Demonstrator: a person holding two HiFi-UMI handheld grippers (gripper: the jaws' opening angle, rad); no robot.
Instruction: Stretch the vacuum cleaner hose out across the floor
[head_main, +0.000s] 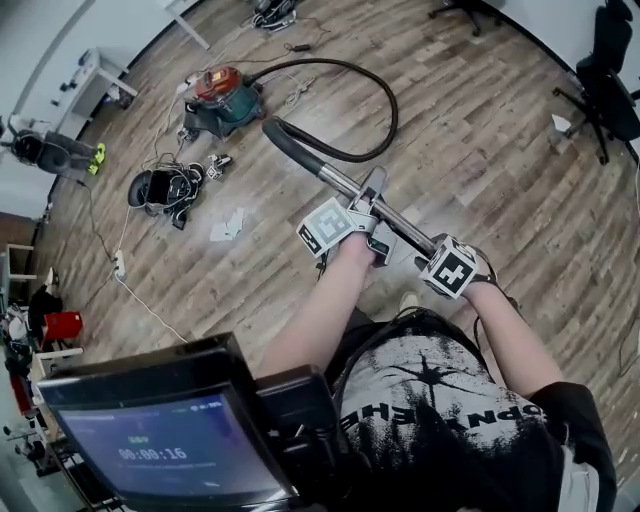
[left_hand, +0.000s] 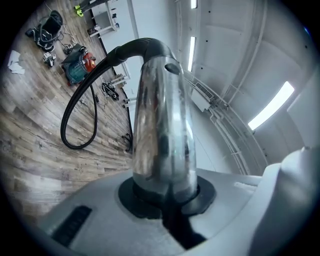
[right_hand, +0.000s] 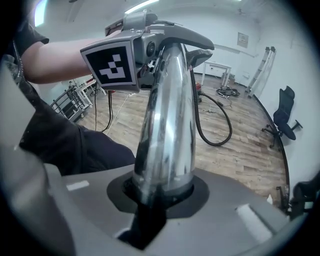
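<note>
A red and teal vacuum cleaner (head_main: 222, 98) stands on the wooden floor at the far left. Its black hose (head_main: 385, 120) curves in a wide loop back to a dark curved handle (head_main: 288, 143), which joins a chrome wand tube (head_main: 400, 225). My left gripper (head_main: 362, 222) is shut on the tube's upper part. My right gripper (head_main: 440, 262) is shut on its lower end, close to my body. In the left gripper view the tube (left_hand: 162, 125) rises from the gripper (left_hand: 167, 200), with the hose (left_hand: 80, 110) beyond. The right gripper view shows the tube (right_hand: 167, 130) in my right gripper (right_hand: 162, 195).
A pile of black gear (head_main: 165, 187) and papers (head_main: 228, 228) lie left of the wand. A cable with a power strip (head_main: 118, 265) runs along the left. Office chairs (head_main: 610, 70) stand at the right. A monitor (head_main: 170, 440) sits at the bottom left.
</note>
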